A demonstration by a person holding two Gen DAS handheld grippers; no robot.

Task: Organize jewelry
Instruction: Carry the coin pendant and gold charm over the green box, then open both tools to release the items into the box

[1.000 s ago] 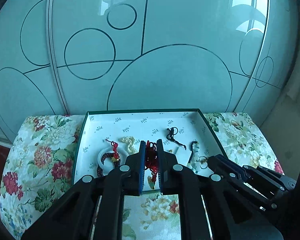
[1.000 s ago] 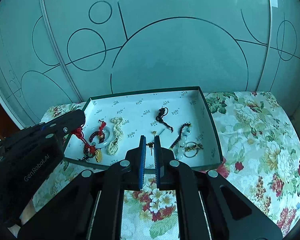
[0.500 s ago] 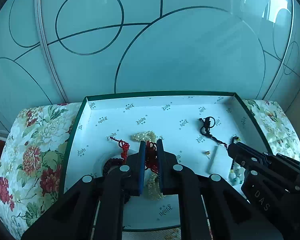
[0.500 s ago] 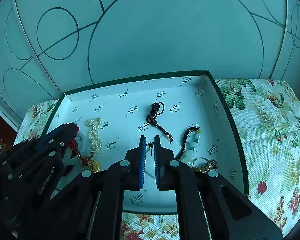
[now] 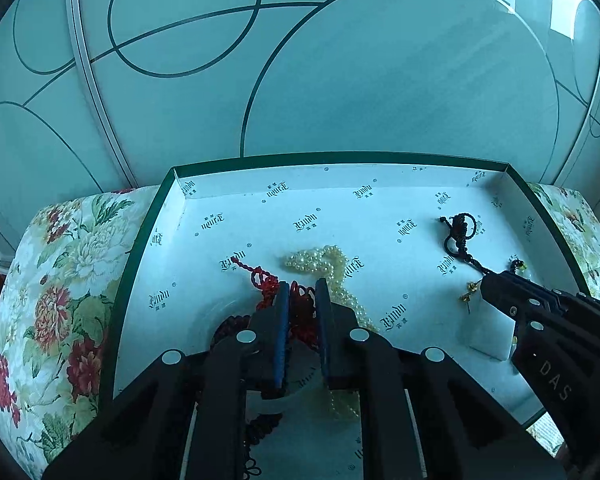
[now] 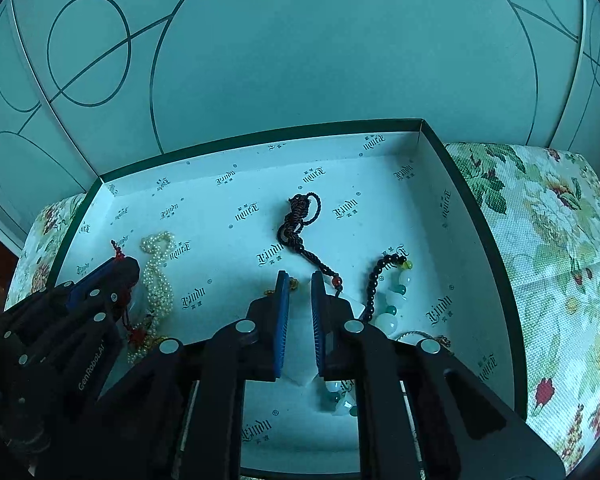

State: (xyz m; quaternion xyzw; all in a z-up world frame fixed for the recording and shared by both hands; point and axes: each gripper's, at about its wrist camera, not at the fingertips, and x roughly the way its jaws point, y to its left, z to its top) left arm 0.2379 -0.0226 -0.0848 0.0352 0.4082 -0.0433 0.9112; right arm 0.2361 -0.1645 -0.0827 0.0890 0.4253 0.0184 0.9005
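A green-rimmed box (image 5: 340, 158) with white printed lining holds the jewelry. My left gripper (image 5: 302, 292) is low in the box, its jaws narrowly parted around a red knotted cord (image 5: 265, 284) tied to a white ring. A pearl strand (image 5: 332, 266) lies just right of it. My right gripper (image 6: 299, 280) is also low in the box, jaws narrowly parted over a white earring card (image 6: 300, 376) with a small gold earring (image 5: 470, 294). A dark braided cord (image 6: 298, 220) and a black and green bead bracelet (image 6: 388, 292) lie beyond it.
The box (image 6: 476, 216) rests on a floral-cloth surface (image 6: 548, 240) against a frosted glass wall with circle lines (image 5: 300, 60). A gold chain piece (image 6: 424, 336) lies near the right gripper's right side.
Both grippers have moved forward and down into the box. The left now straddles the red cord, the right sits over the earring card.
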